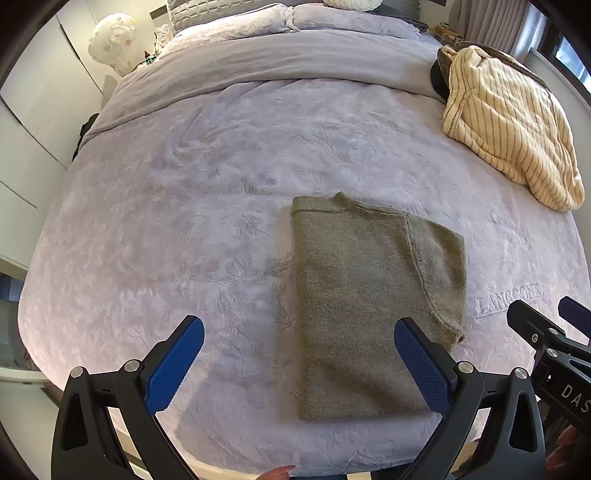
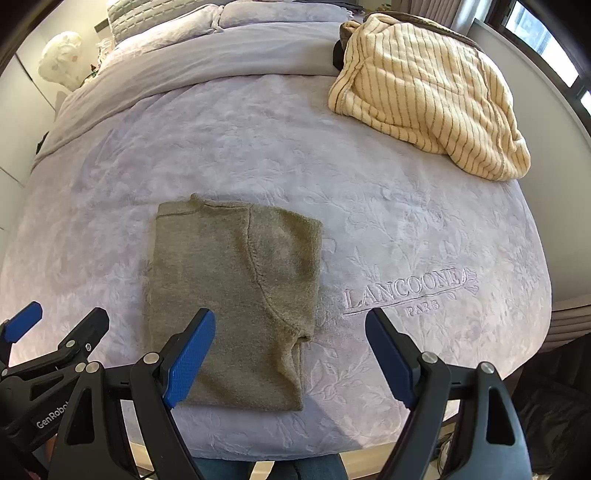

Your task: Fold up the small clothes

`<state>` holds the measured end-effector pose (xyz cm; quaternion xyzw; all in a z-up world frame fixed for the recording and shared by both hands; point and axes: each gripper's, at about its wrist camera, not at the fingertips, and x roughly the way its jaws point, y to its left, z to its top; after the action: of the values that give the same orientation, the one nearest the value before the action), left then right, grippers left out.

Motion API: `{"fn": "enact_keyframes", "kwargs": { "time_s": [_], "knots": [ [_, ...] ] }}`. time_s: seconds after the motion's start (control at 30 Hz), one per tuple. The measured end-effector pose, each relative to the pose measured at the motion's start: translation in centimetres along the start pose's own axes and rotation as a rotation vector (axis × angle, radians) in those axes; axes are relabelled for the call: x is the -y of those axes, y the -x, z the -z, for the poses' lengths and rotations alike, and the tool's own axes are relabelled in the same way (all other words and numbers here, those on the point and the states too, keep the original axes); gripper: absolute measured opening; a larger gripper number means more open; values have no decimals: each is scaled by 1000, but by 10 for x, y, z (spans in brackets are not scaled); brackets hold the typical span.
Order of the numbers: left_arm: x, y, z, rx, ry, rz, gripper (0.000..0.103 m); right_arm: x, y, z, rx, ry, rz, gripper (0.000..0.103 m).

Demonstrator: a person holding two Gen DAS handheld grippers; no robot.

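An olive-green knit sweater (image 1: 369, 302) (image 2: 236, 295) lies folded into a narrow rectangle on the lilac bedspread (image 1: 184, 229) (image 2: 388, 221), collar at the far end, one sleeve folded over its right side. My left gripper (image 1: 299, 332) hovers open above the sweater's near left part, nothing between its blue pads (image 1: 177, 358). My right gripper (image 2: 290, 328) hovers open above the sweater's near right edge, its jaws wide and empty. Each gripper shows at the edge of the other's view: the right gripper (image 1: 546, 332) and the left gripper (image 2: 55, 328).
A cream striped blanket (image 1: 509, 125) (image 2: 428, 88) is heaped at the bed's far right. Pillows (image 1: 288, 18) lie at the head. White cupboards (image 1: 33, 122) stand on the left, a window (image 2: 539, 40) on the right. The bed's front edge runs just below the sweater.
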<state>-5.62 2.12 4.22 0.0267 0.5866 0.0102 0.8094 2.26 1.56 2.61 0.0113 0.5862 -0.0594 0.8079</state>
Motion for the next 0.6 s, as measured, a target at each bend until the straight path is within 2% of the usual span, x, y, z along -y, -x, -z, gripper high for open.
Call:
{"fn": "enact_keyframes", "kwargs": {
  "time_s": [0.6],
  "knots": [
    [2, 1, 1, -8, -2, 13, 103, -4, 2, 0, 0, -6, -3, 86]
  ]
}}
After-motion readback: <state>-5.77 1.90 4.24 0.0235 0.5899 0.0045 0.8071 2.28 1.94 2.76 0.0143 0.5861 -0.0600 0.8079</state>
